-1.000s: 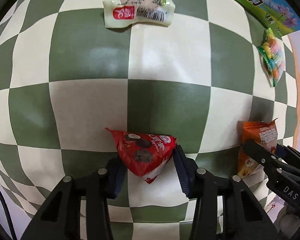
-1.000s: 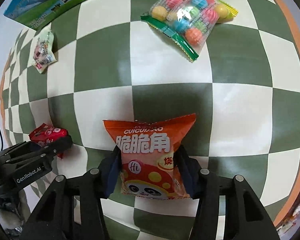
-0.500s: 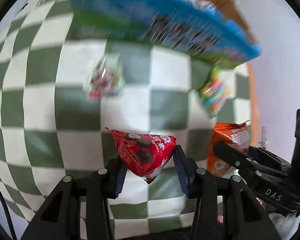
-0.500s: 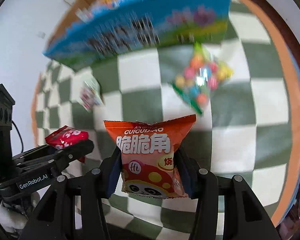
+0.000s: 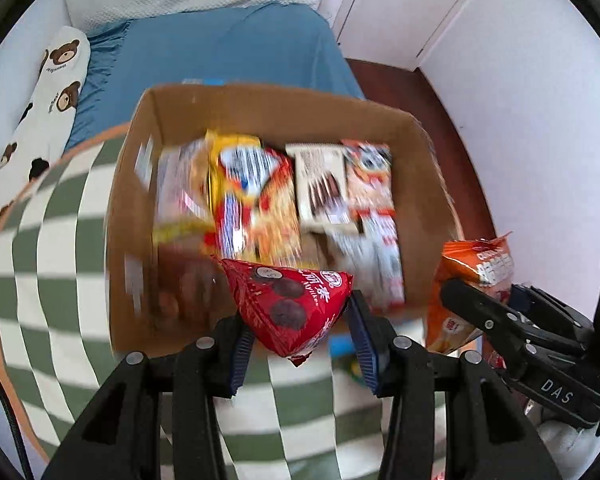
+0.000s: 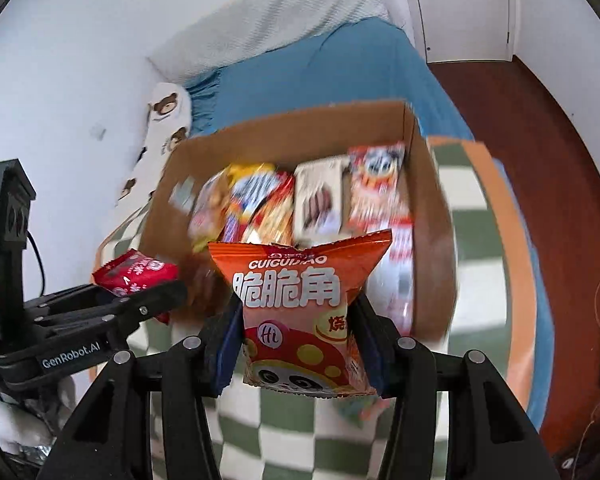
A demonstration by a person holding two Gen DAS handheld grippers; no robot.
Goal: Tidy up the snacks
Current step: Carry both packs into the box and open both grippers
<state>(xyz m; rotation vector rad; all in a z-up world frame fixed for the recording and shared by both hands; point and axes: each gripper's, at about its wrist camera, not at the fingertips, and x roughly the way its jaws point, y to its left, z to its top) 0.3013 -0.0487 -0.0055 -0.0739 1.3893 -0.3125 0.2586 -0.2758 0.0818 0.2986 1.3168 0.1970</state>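
Note:
My left gripper (image 5: 300, 332) is shut on a red triangular snack packet (image 5: 292, 304), held in the air at the near edge of an open cardboard box (image 5: 260, 108). My right gripper (image 6: 296, 340) is shut on an orange snack bag (image 6: 296, 304) with a panda print, also raised before the box (image 6: 300, 128). The box holds several upright snack packs (image 5: 260, 200). The red packet (image 6: 136, 276) and the left gripper (image 6: 100, 312) show at the left of the right wrist view. The orange bag (image 5: 472, 280) shows at the right of the left wrist view.
The box stands at the far edge of a green-and-white checkered tablecloth (image 5: 52, 240). Behind it is a bed with a blue sheet (image 5: 228, 52) and a bear-print pillow (image 5: 48, 92). White walls and a red-brown floor (image 6: 540, 128) lie to the right.
Both grippers have lifted their snacks off the cloth and tilted up toward the box. The loose snacks on the cloth have dropped out of view and the box interior now shows.

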